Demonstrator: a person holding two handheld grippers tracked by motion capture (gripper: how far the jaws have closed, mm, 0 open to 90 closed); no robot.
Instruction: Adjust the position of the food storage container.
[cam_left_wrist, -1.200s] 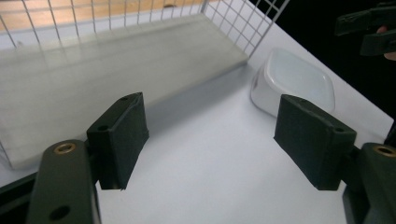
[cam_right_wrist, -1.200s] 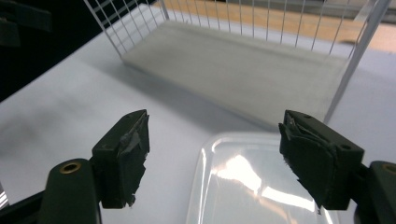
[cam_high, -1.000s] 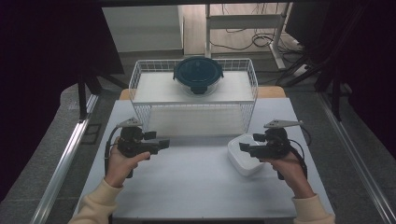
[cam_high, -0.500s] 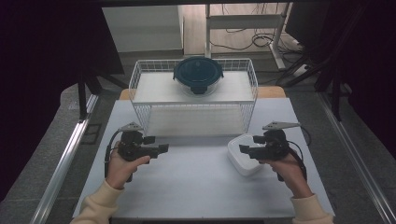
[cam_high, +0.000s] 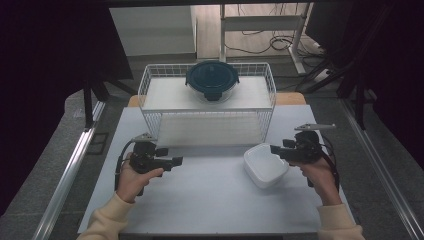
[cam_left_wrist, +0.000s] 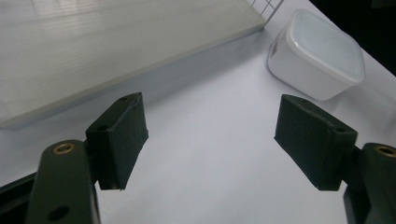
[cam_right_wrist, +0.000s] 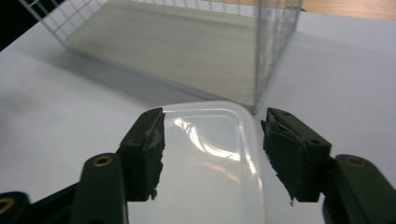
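A white lidded plastic box (cam_high: 265, 166) lies on the white table, right of centre. My right gripper (cam_high: 273, 148) hovers at the box's far right edge and points left. In the right gripper view the box lid (cam_right_wrist: 210, 172) lies between and under the pads (cam_right_wrist: 147, 149); the jaws have just been closing, but a gap remains on both sides. My left gripper (cam_high: 178, 161) is held over bare table at the left, open, with nothing between its pads (cam_left_wrist: 119, 140). The box (cam_left_wrist: 317, 56) is at the upper right of the left gripper view.
A white wire basket rack (cam_high: 150, 95) stands at the back of the table. On top of it sits a round container with a dark blue lid (cam_high: 212, 79). The table edge (cam_high: 210, 232) runs in front of the person's sleeves.
My right gripper has shifted a little to the right, uncovering more of the white box, and its jaws have narrowed. The left gripper and the box have kept still.
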